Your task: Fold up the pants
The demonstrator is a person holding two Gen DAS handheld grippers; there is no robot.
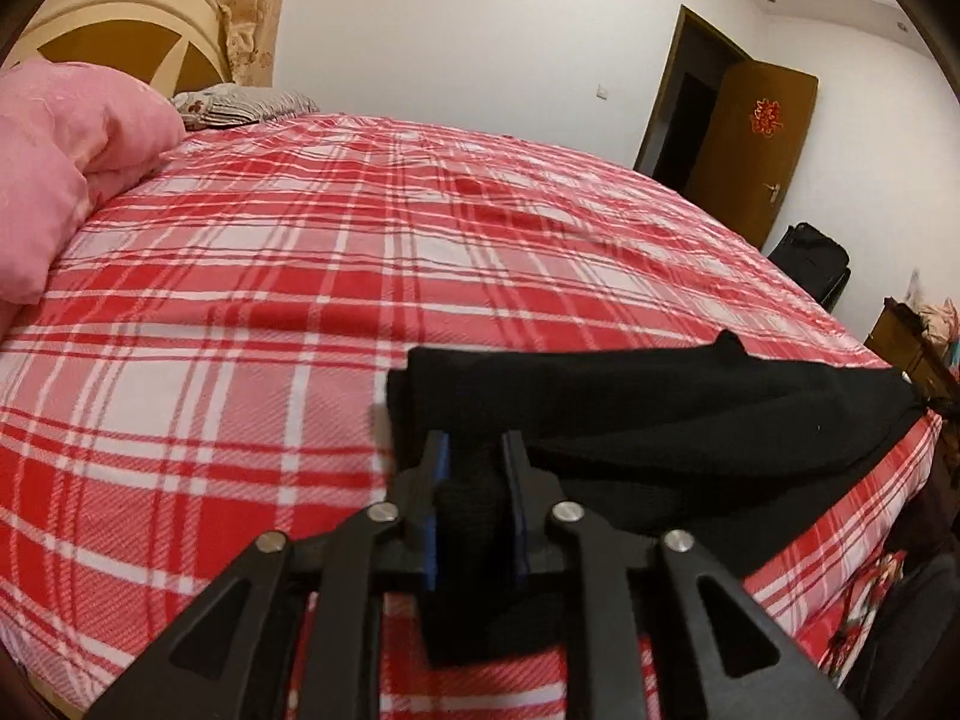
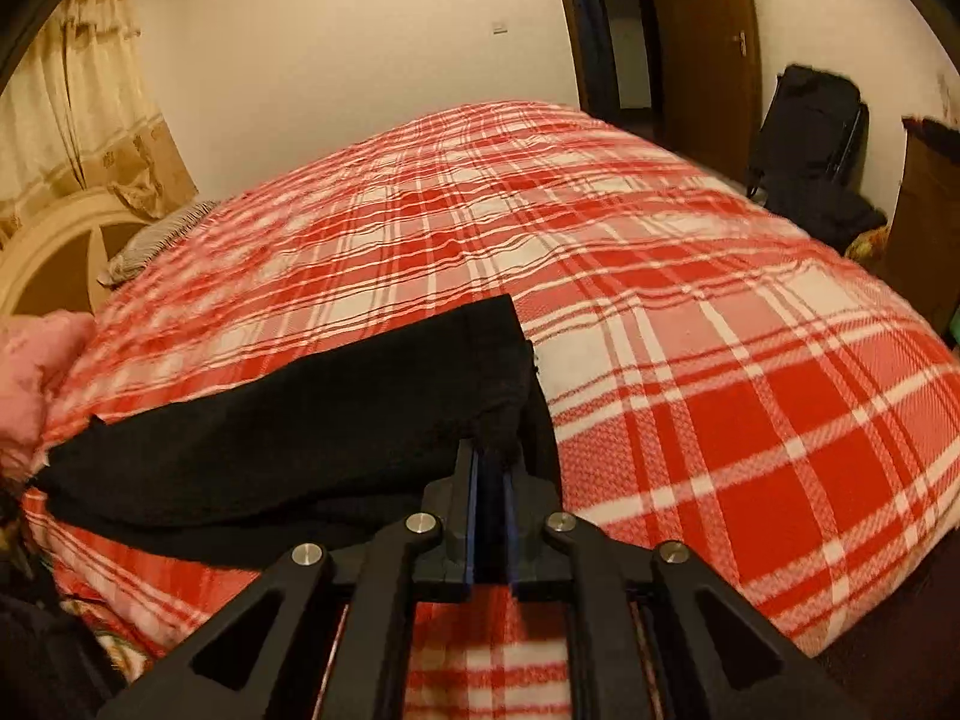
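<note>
Black pants [image 1: 660,408] lie folded in a long band near the front edge of a bed with a red and white plaid cover [image 1: 270,300]. My left gripper [image 1: 474,450] holds the band's left end: a bunched fold of black cloth fills the gap between its blue pads. In the right wrist view the same pants [image 2: 270,450] stretch away to the left. My right gripper [image 2: 493,450] is nearly closed on their right end, with black cloth pinched at its tips. Both ends rest low on the plaid cover [image 2: 720,360].
A pink quilt [image 1: 60,168] is heaped at the bed's left, by a cream headboard [image 1: 120,18] and a striped pillow [image 1: 240,102]. Beyond the bed's far right corner stand an open brown door [image 1: 762,144] and a black bag [image 2: 810,138].
</note>
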